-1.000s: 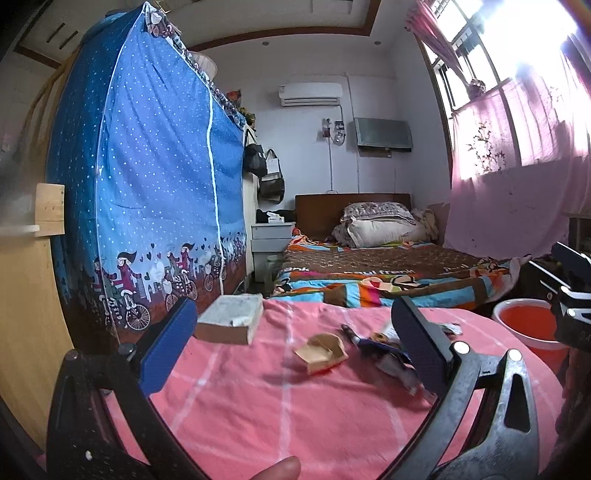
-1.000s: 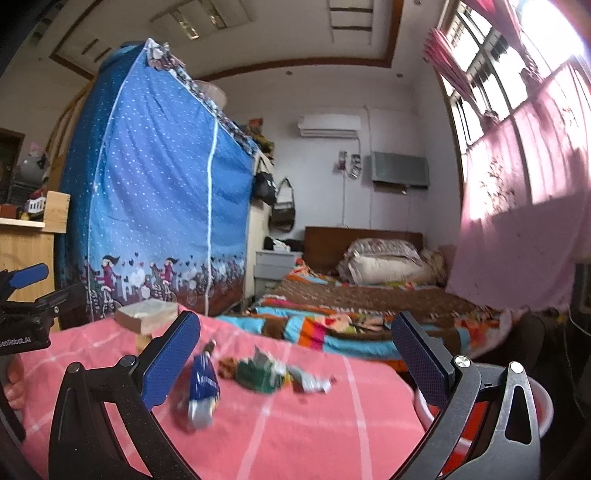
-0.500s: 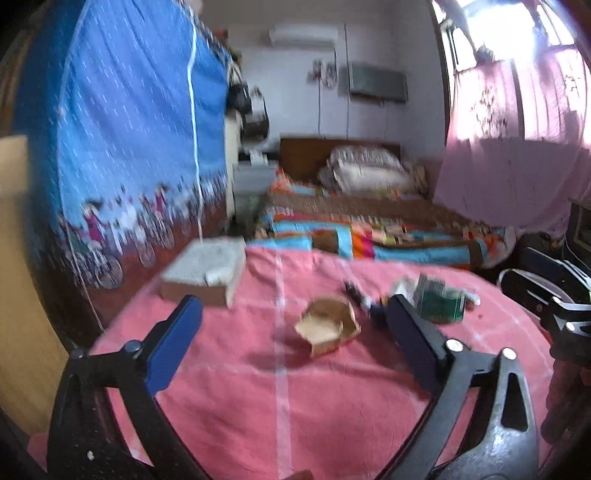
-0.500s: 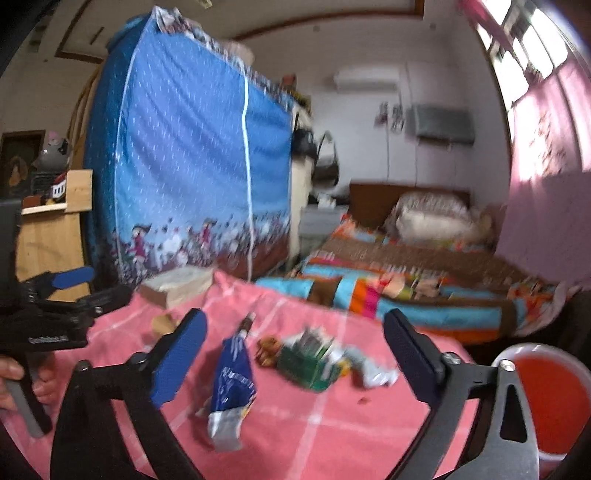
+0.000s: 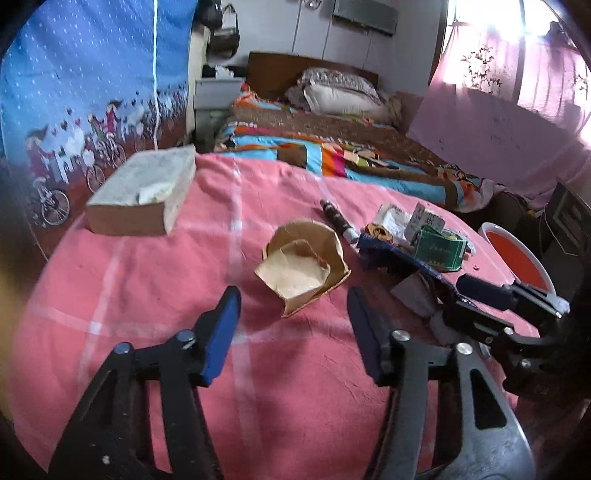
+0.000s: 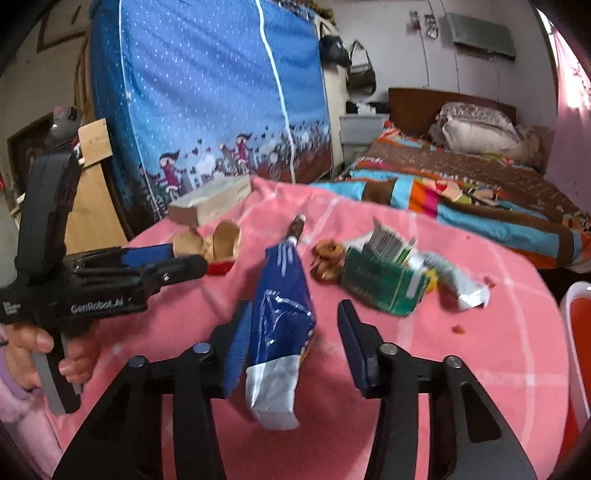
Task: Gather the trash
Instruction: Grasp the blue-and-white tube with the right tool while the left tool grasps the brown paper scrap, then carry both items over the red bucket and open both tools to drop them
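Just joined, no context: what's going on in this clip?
A person holds a claw in each hand over a round table with a pink checked cloth, collecting trash. The left claw is open, aimed at a crumpled tan paper carton. The right claw is open around a blue-and-white plastic snack bag, not yet shut on it. A torn green carton lies beyond. A red bin with a white rim sits beside the table.

Daylight is pouring in from the window (image 5: 517,26) at one o'clock in the left view, blowing out to white glare over the pink curtain (image 5: 491,122). Soft shadows are falling beneath the litter on the pink surface (image 5: 147,280). Fisheye bending is curving both frames' edges, with dark corners. Everything is smearing slightly with blur.
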A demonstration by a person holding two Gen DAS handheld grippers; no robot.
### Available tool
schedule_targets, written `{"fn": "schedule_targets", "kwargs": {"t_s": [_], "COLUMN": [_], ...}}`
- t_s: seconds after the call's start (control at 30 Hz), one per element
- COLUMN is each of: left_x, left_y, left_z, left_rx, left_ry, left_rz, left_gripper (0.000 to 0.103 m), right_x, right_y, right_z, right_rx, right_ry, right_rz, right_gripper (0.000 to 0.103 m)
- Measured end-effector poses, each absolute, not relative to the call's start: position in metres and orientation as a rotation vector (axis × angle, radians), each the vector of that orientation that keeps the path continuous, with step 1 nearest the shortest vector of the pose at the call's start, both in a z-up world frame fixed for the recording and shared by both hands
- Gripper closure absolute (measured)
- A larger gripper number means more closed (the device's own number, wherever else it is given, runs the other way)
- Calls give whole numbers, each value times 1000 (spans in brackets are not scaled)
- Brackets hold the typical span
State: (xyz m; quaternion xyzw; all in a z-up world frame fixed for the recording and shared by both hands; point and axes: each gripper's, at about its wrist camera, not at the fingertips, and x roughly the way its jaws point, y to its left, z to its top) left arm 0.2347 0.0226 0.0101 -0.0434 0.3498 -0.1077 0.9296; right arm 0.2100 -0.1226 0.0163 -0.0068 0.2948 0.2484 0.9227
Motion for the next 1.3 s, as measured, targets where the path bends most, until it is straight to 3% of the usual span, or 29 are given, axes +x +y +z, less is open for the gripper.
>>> {"fn": "schedule_targets", "kwargs": {"t_s": [0.17,0.23,0.33,0.63,0.87,1.07,1.3], "left_x": [240,239,239,215,190,176,177], "left_y": [23,22,21,11,-21,-82,-159], "left_z": [6,7,7,26,64,103,120], "left_rx": [-101,-98,-89,-8,61,170,201], "left_ry": [752,750,744,616,413,246,215], "left_rz": [-243,-251,-257,-249,-324,-438,-612], "left_gripper": [66,82,91,94,94,94,93], "right_x": [215,215,213,205,185,169,154], "right_y": [-132,-133,-136,-142,-167,-221,-289], "right_z": [10,10,12,23,56,91,105], "right_rx": [84,110,124,118,111,140,150], "right_ry": [655,658,644,550,329,157,83], "right_rz": [559,568,568,536,455,305,68], "right_gripper": [73,75,76,76,76,76,76]}}
